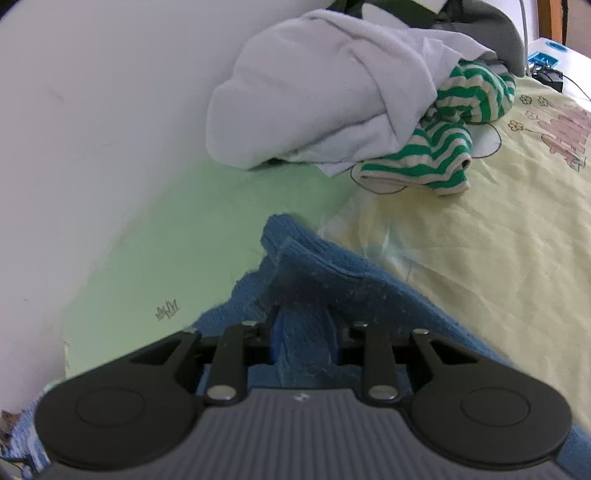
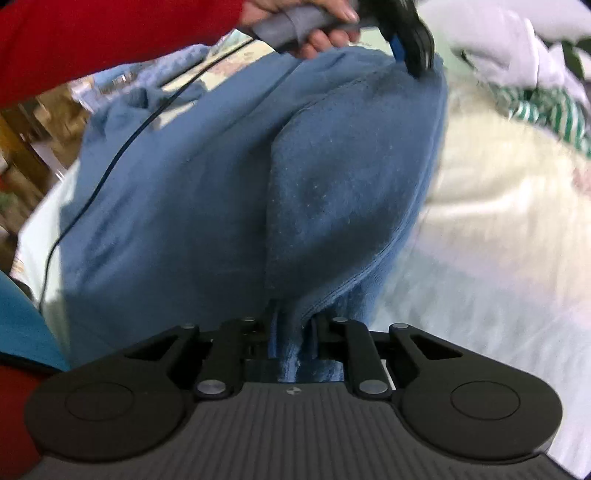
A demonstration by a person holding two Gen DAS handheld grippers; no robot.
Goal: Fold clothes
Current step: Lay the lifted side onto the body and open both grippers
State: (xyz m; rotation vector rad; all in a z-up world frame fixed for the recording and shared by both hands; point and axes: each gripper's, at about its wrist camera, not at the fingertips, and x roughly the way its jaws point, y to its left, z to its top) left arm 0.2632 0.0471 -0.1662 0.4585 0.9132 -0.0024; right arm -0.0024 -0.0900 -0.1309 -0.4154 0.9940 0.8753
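A blue fleece garment [image 2: 221,192] is stretched between both grippers above a bed. My left gripper [image 1: 301,314] is shut on one edge of the blue garment [image 1: 332,280], whose cloth bunches between the fingers. In the right wrist view my right gripper [image 2: 295,321] is shut on another edge of it, with a fold hanging in front. The left gripper [image 2: 410,40] also shows at the top of that view, held by a hand [image 2: 314,22] in a red sleeve, pinching the far corner.
A pale yellow and green bedsheet [image 1: 461,236] covers the bed. A heap of clothes lies at the back: a white garment [image 1: 314,92] and a green-striped one [image 1: 443,147]. A white wall [image 1: 92,110] is on the left. A black cable [image 2: 122,155] crosses the blue cloth.
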